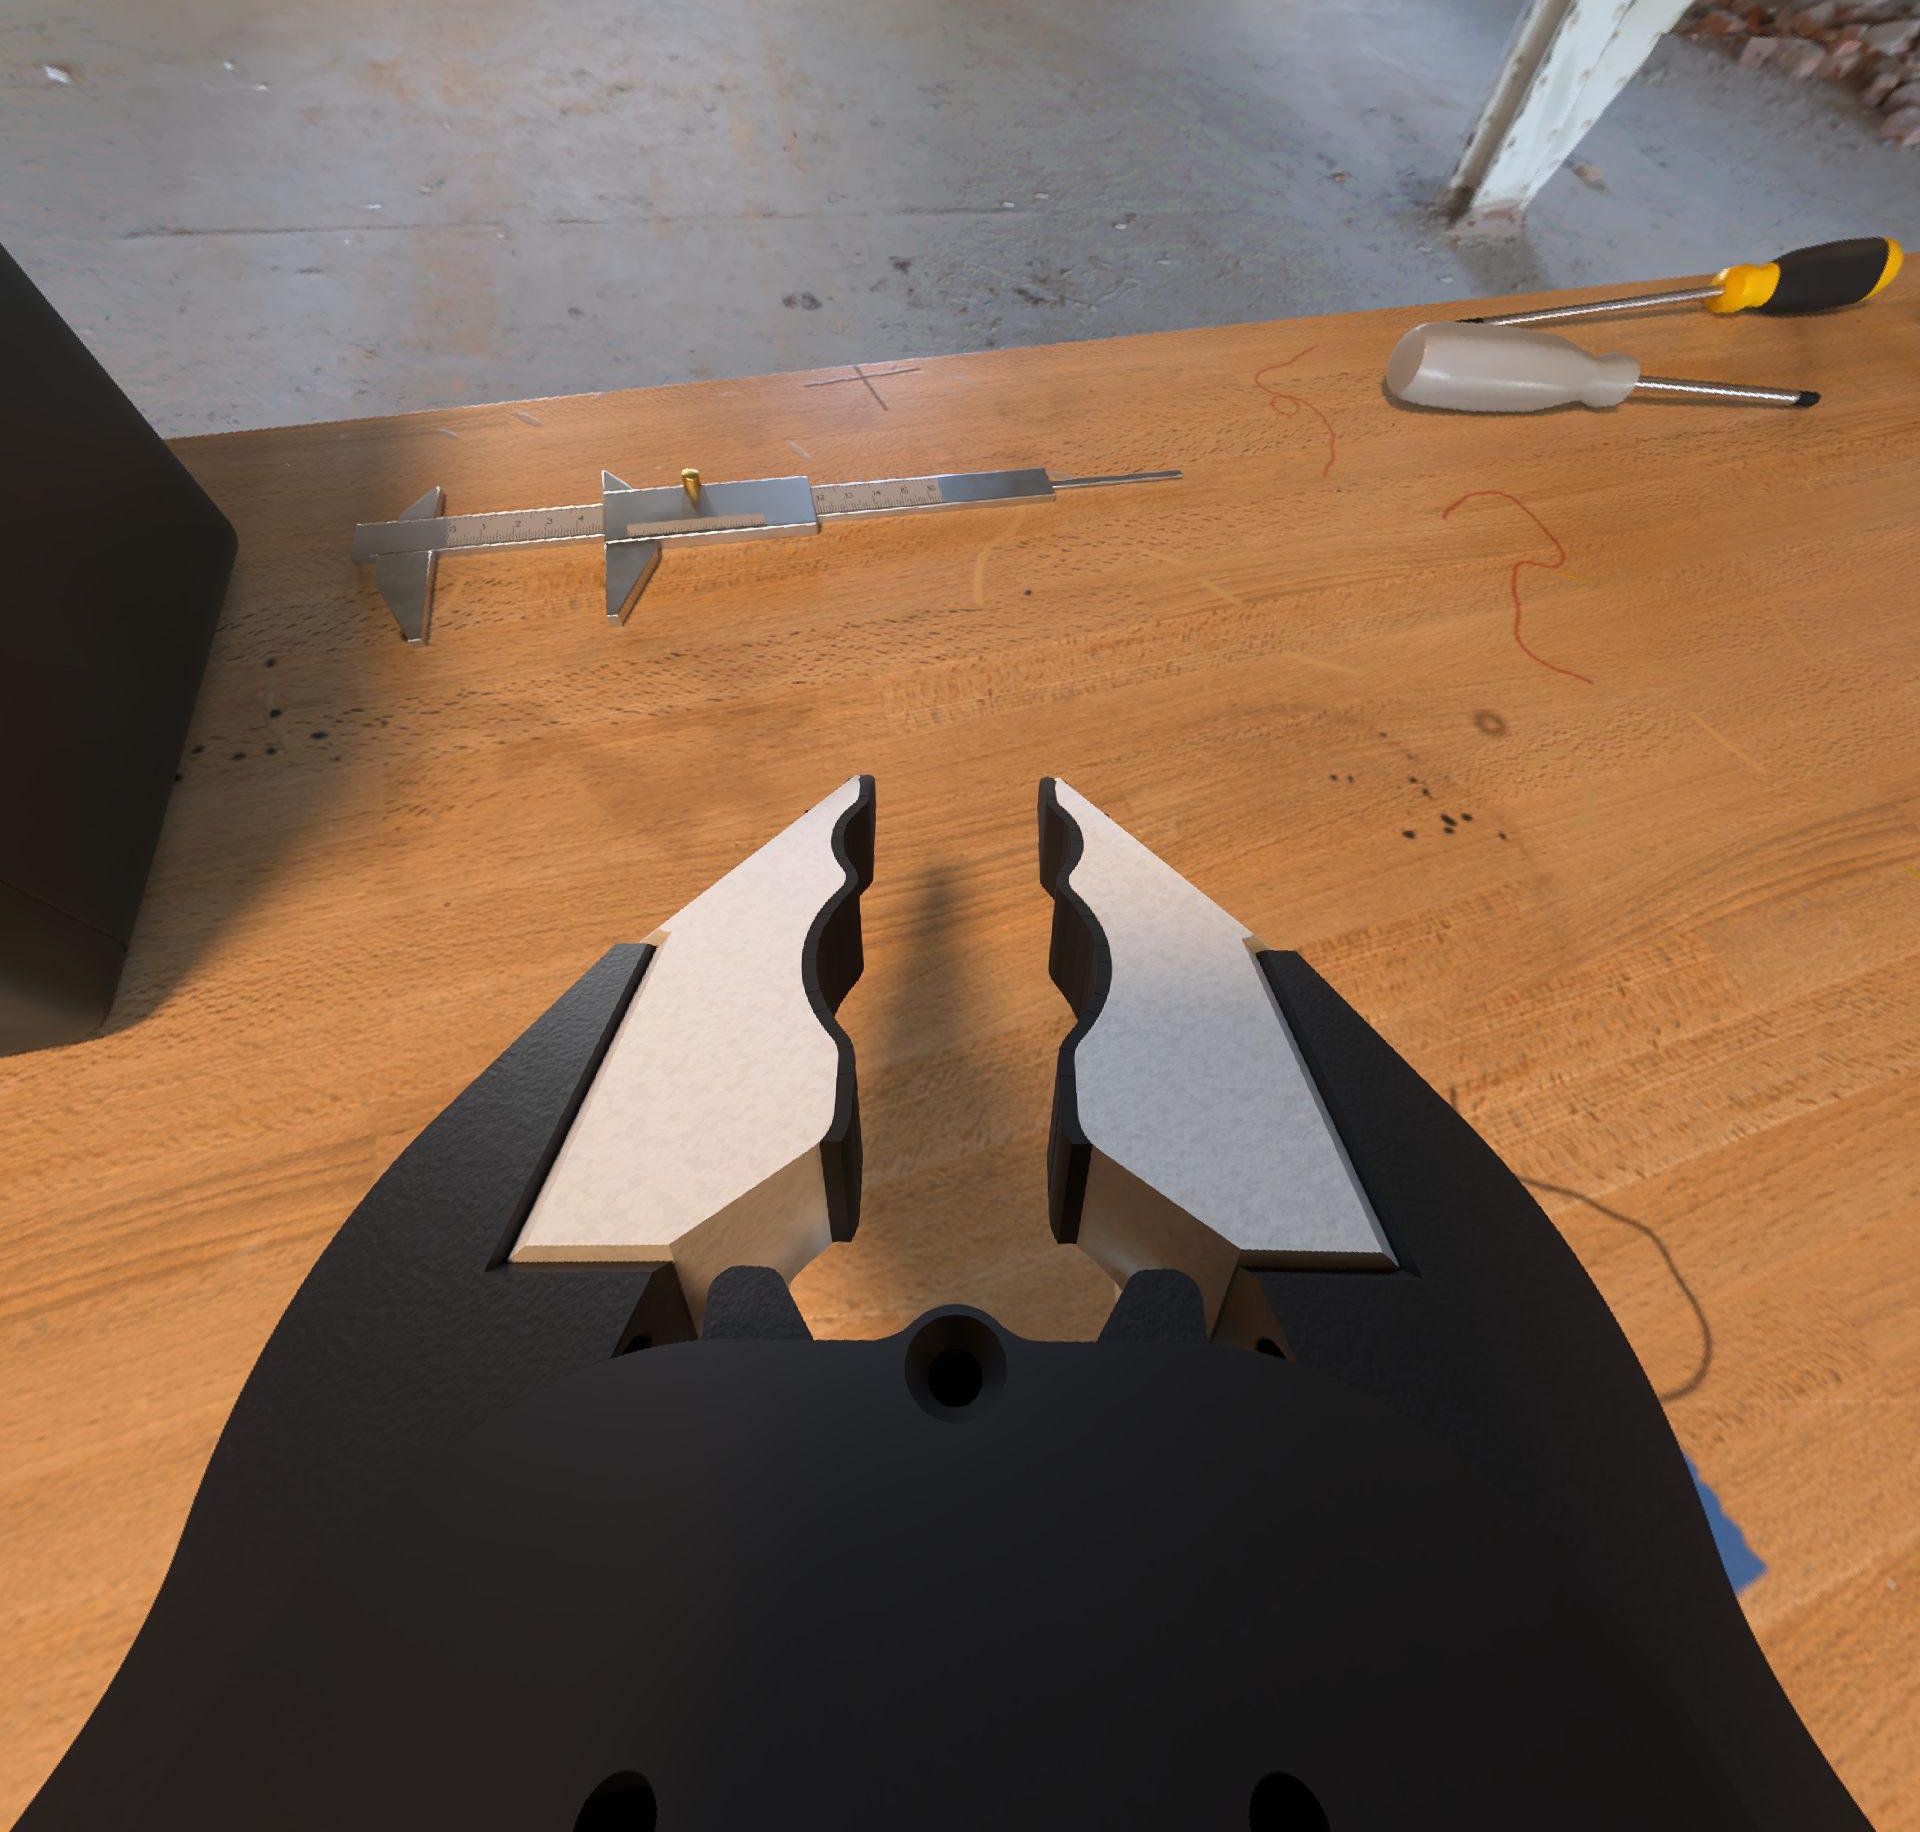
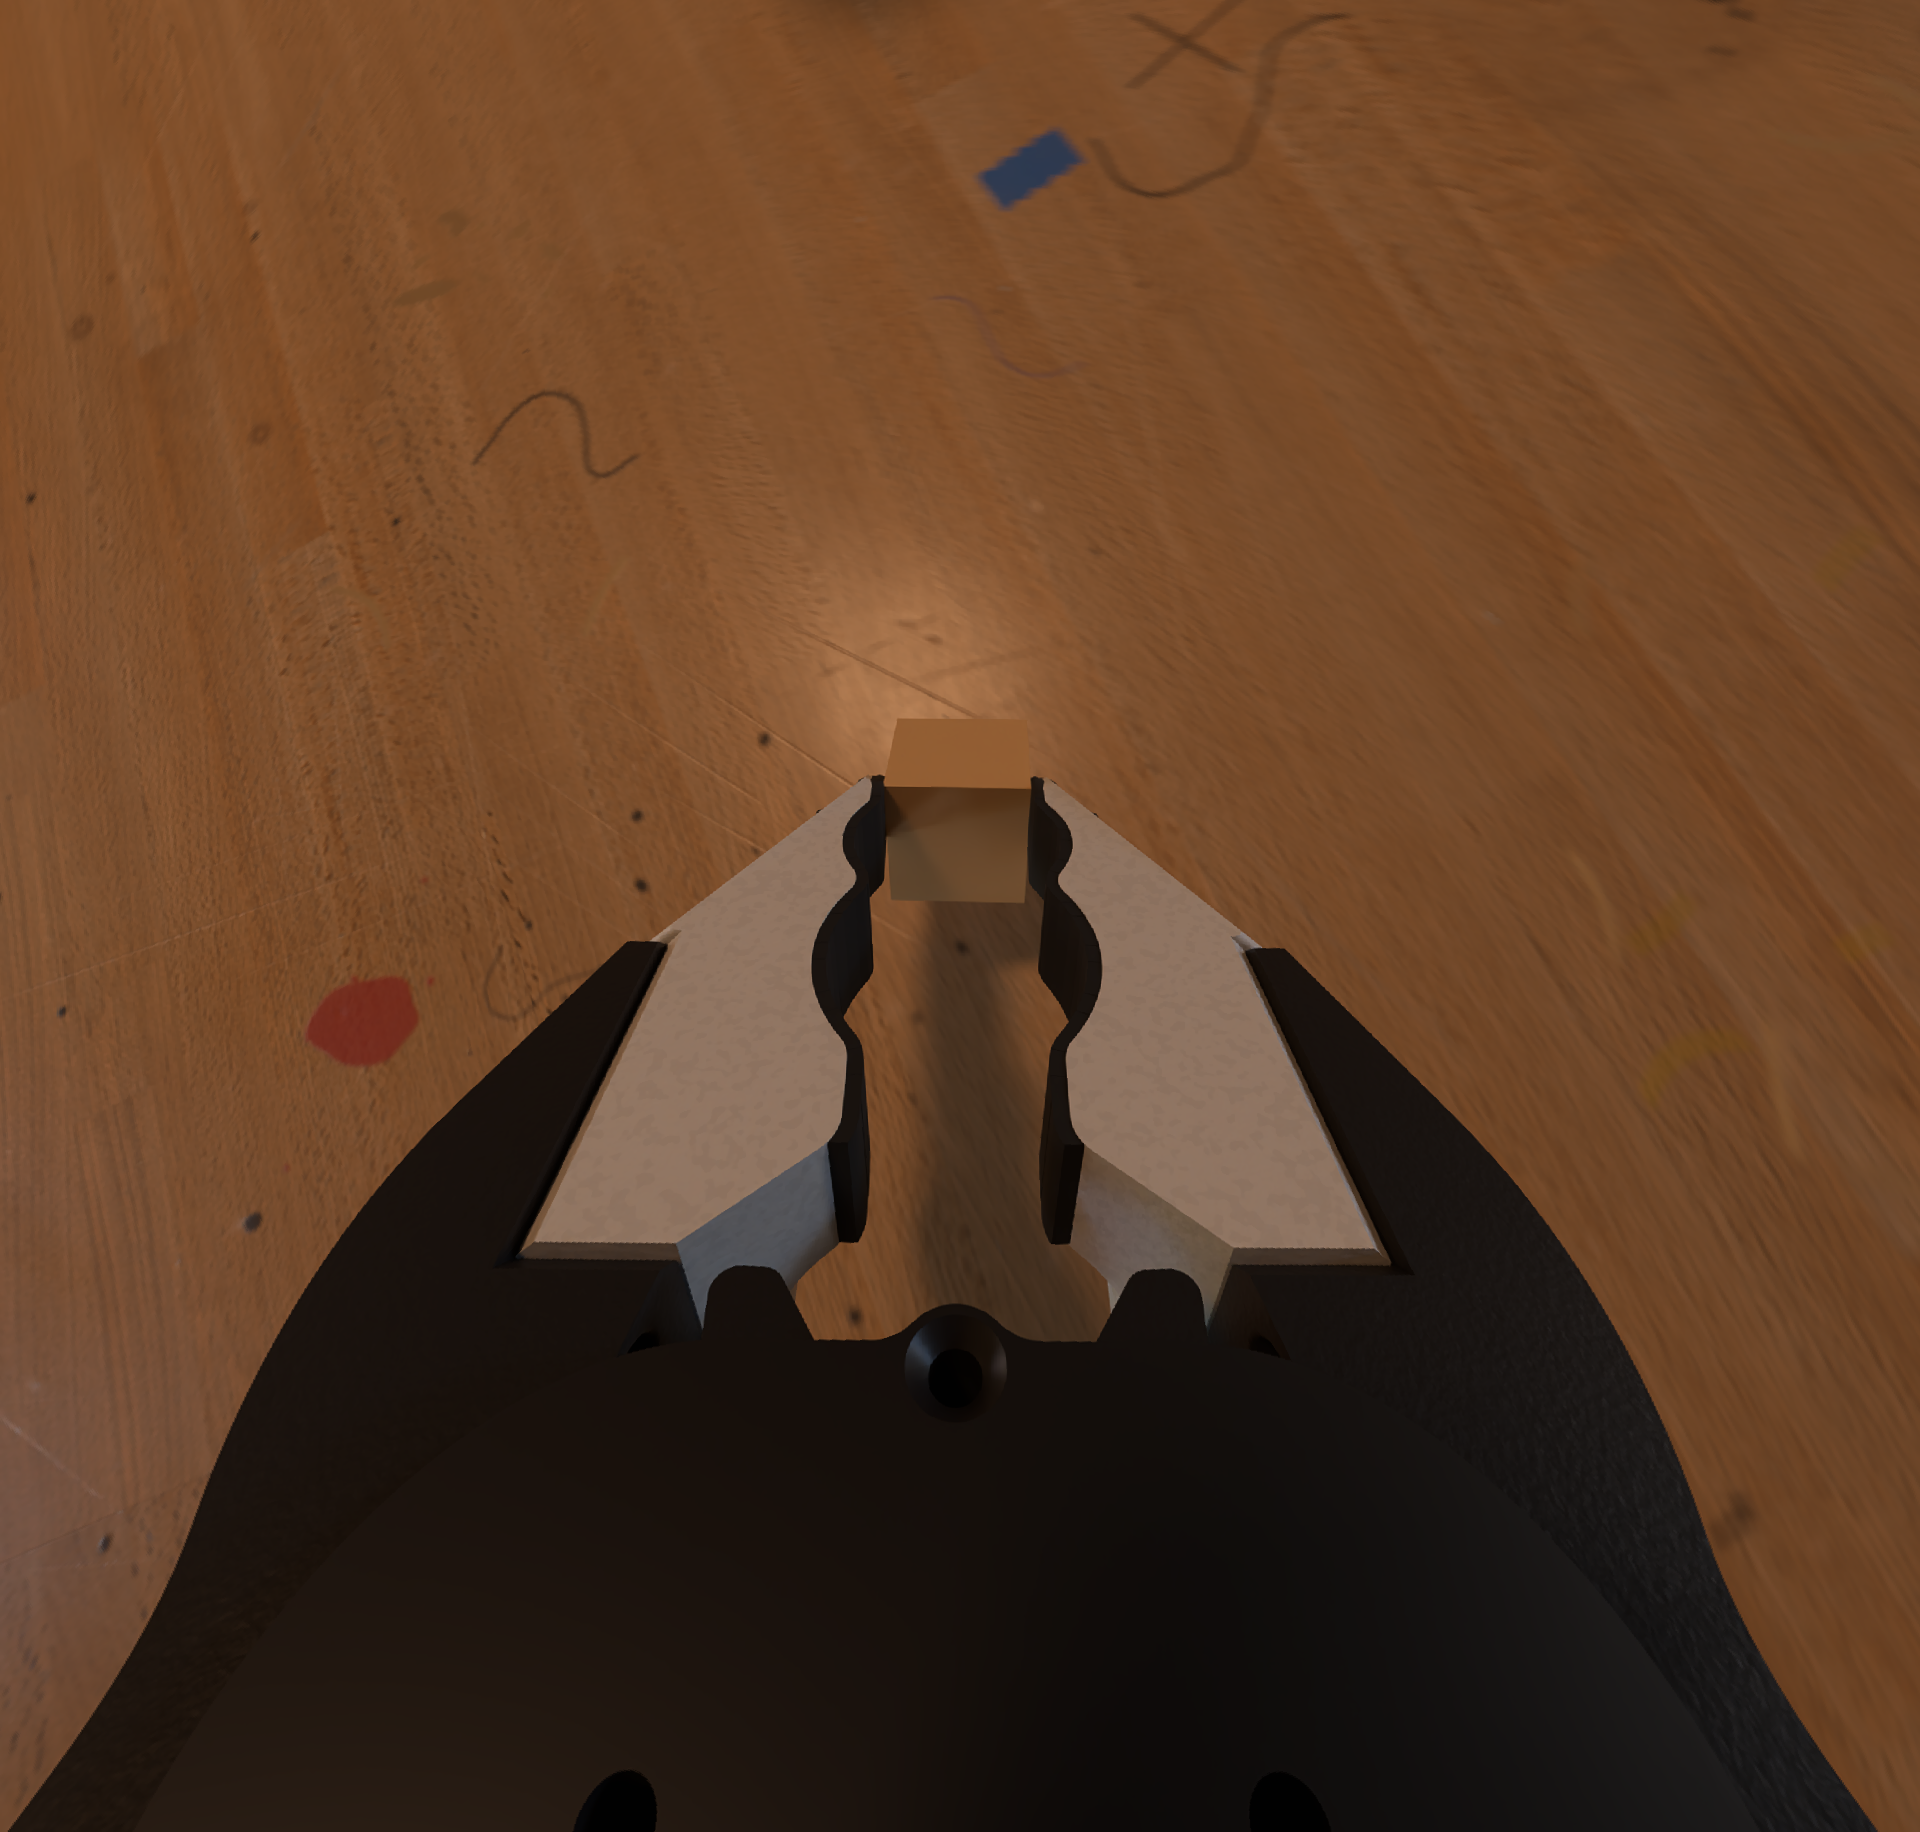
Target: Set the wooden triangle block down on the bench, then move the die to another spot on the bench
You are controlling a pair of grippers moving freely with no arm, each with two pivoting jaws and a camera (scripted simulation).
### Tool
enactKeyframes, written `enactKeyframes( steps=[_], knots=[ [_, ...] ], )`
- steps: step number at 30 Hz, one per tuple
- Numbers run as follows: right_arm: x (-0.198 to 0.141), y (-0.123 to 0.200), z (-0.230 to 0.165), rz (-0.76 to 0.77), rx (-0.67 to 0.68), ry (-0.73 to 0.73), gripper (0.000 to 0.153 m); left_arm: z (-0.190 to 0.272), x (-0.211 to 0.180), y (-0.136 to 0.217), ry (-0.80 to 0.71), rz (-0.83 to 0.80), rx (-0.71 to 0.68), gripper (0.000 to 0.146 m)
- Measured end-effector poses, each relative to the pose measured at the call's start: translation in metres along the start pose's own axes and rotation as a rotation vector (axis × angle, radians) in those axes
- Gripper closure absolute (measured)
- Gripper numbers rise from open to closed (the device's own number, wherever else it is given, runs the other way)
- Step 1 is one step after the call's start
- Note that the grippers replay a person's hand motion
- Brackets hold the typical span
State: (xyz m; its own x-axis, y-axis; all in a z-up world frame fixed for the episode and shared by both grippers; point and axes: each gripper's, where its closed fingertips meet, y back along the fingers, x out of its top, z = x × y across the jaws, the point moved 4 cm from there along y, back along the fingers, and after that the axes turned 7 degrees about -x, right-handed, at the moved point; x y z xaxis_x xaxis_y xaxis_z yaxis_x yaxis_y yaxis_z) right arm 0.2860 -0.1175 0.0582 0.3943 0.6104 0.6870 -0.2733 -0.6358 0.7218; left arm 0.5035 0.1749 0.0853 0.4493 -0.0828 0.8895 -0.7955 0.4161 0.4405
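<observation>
My right gripper (image 2: 956, 795) is shut on a tan wooden block (image 2: 956, 847), pinched between its fingertips. I see the block's flat faces only, and it hangs just over the wooden bench (image 2: 1455, 639). Whether it touches the bench I cannot tell. My left gripper (image 1: 956, 795) is open and empty, low over the bench (image 1: 1247, 743). No die shows in either view.
A steel caliper (image 1: 707, 525) lies ahead of the left gripper. Two screwdrivers, one with a yellow-black handle (image 1: 1808, 276) and one with a clear handle (image 1: 1517, 369), lie at the far right near the bench edge. A dark box (image 1: 94, 639) stands at the left. Blue tape (image 2: 1031, 168) and a red spot (image 2: 364, 1020) mark the bench.
</observation>
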Motion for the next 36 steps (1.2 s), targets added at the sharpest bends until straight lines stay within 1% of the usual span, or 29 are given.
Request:
enactKeyframes(
  steps=[2, 4, 9, 12, 14, 16, 17, 19, 21, 24, 25, 26, 28, 30, 36],
  knots=[
    [0.005, -0.014, -0.012, -0.015, 0.030, 0.062, 0.126, 0.001, 0.000, 0.000, 0.002, -0.002, -0.005, 0.115],
    [0.005, -0.022, -0.019, -0.046, 0.052, 0.095, 0.126, 0.001, 0.000, 0.000, 0.001, -0.003, -0.007, 0.115],
    [-0.003, -0.024, -0.017, -0.106, 0.034, 0.128, 0.126, 0.001, 0.000, 0.000, -0.001, -0.005, -0.004, 0.115],
    [-0.003, -0.024, -0.015, -0.085, 0.030, 0.094, 0.126, 0.001, -0.001, 0.000, -0.003, -0.010, -0.005, 0.115],
    [-0.001, -0.021, -0.012, -0.046, 0.074, 0.024, 0.126, 0.002, -0.001, 0.000, -0.004, -0.010, -0.006, 0.115],
    [0.000, -0.008, 0.001, 0.010, 0.082, -0.066, 0.117, 0.002, -0.001, 0.000, -0.004, -0.009, -0.009, 0.115],
    [-0.002, 0.002, 0.014, 0.029, 0.047, -0.103, 0.113, 0.002, 0.000, 0.000, -0.004, -0.009, -0.009, 0.115],
    [-0.012, 0.029, 0.048, 0.052, -0.085, -0.170, 0.109, 0.002, 0.000, 0.000, -0.004, -0.008, -0.008, 0.115],
    [-0.031, 0.061, 0.090, 0.052, -0.278, -0.239, 0.108, 0.003, 0.000, 0.000, -0.004, -0.007, -0.008, 0.115],
    [-0.071, 0.110, 0.150, 0.030, -0.590, -0.410, 0.109, 0.003, 0.000, 0.000, -0.007, -0.009, -0.007, 0.115],
    [-0.084, 0.122, 0.165, 0.022, -0.670, -0.478, 0.109, 0.003, 0.000, 0.000, -0.009, -0.009, -0.005, 0.115],
    [-0.094, 0.130, 0.177, 0.017, -0.722, -0.527, 0.109, 0.003, -0.001, -0.001, -0.008, -0.010, -0.005, 0.115],
    [-0.108, 0.137, 0.193, 0.022, -0.784, -0.572, 0.109, 0.003, -0.001, -0.001, -0.007, -0.014, -0.007, 0.115],
    [-0.115, 0.134, 0.203, -0.007, -0.804, -0.583, 0.109, 0.003, -0.002, -0.001, -0.009, -0.015, -0.005, 0.115],
    [-0.121, 0.123, 0.216, -0.018, -0.847, -0.659, 0.110, 0.001, -0.003, -0.002, -0.002, -0.017, -0.004, 0.115]
  ],
)
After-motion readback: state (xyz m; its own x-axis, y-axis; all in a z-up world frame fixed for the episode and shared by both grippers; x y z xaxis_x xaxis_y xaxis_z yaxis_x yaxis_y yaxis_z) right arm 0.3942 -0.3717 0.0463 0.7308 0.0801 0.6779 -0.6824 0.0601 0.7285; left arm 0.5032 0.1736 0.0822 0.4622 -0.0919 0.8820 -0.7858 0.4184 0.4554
